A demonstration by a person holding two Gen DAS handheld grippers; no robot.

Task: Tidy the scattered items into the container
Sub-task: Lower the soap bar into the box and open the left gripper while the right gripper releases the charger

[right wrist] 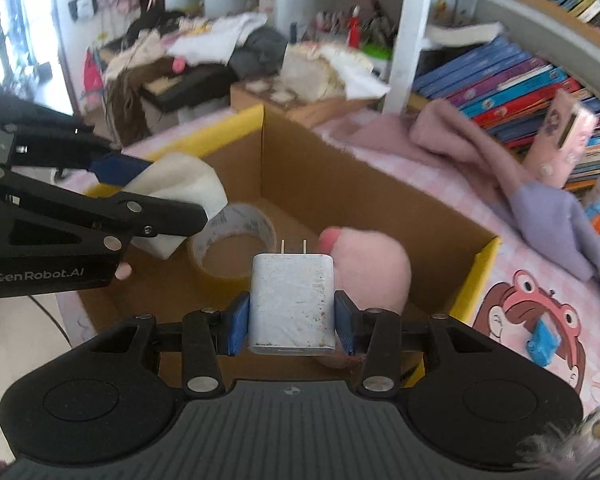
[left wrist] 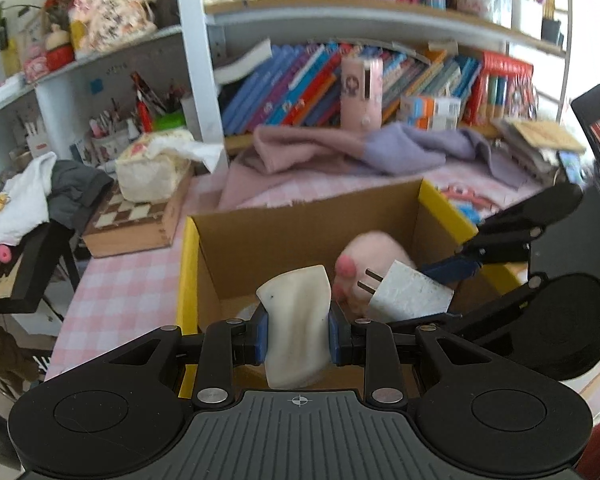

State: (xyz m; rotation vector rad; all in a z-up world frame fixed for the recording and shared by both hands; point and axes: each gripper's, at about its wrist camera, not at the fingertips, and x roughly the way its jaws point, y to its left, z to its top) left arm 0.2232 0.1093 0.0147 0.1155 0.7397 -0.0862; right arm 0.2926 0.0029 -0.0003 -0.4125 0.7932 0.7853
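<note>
Bookshelves behind checked table (left wrist: 112,280). Left tongs (left wrist: 298,330) clamp white sponge (left wrist: 296,320), right tongs (right wrist: 291,320) clamp charger (right wrist: 291,304), both frame-centre above cardboard box (right wrist: 340,184). Risk: tongs colliding; charger landing prongs-first on plush (right wrist: 374,268).

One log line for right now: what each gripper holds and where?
left gripper: shut on sponge | right gripper: shut on charger | both over box | inside: tape roll, pink toy

The left gripper (left wrist: 298,334) and the right gripper (right wrist: 291,318) both tip downward, jaws partly closed. From the left, the right gripper sits at three o'clock.
</note>
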